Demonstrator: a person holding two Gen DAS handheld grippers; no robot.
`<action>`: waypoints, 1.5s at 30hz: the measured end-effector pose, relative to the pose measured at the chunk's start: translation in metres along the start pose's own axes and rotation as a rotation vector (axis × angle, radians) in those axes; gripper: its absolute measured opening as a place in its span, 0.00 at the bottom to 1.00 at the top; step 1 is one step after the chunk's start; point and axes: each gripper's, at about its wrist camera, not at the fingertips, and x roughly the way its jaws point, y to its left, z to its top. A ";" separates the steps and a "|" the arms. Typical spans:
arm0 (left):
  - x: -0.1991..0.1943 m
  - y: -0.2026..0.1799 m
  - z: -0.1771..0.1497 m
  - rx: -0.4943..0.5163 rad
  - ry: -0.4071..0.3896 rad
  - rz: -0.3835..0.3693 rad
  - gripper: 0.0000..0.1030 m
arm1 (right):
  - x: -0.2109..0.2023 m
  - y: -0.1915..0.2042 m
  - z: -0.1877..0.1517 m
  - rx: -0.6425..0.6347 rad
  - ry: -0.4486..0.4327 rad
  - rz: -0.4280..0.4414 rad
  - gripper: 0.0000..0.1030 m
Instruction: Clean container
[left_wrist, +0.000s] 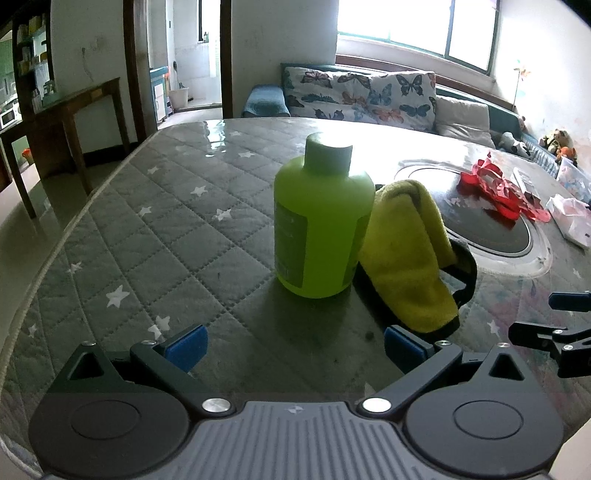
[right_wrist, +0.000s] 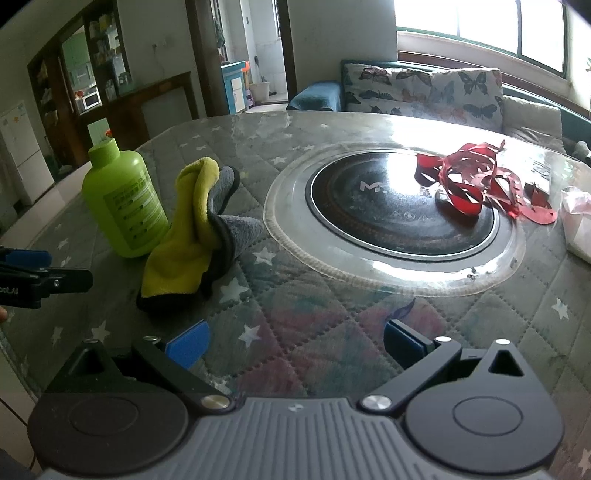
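Note:
A lime-green capped bottle stands upright on the quilted table cover, straight ahead of my left gripper, which is open and holds nothing. A yellow and grey cloth lies crumpled against the bottle's right side. From the right wrist view the bottle and the cloth sit to the left, beyond my right gripper, also open and empty. The right gripper's fingers show at the left view's right edge. The left gripper's fingers show at the right view's left edge.
A round black cooktop with a clear ring is set into the table centre. Red ribbon scraps lie on its far right part, with white paper beyond. A butterfly-patterned sofa stands behind the table, a dark wooden side table at left.

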 end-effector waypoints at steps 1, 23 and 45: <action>0.000 0.000 0.000 0.000 0.000 -0.001 1.00 | 0.000 0.000 0.000 0.000 0.001 0.000 0.99; 0.001 0.000 0.003 -0.001 0.001 0.003 1.00 | 0.003 0.000 0.001 0.007 0.005 0.004 0.99; 0.003 0.002 0.008 -0.005 0.004 0.016 1.00 | 0.007 0.002 0.004 0.007 0.015 0.011 0.99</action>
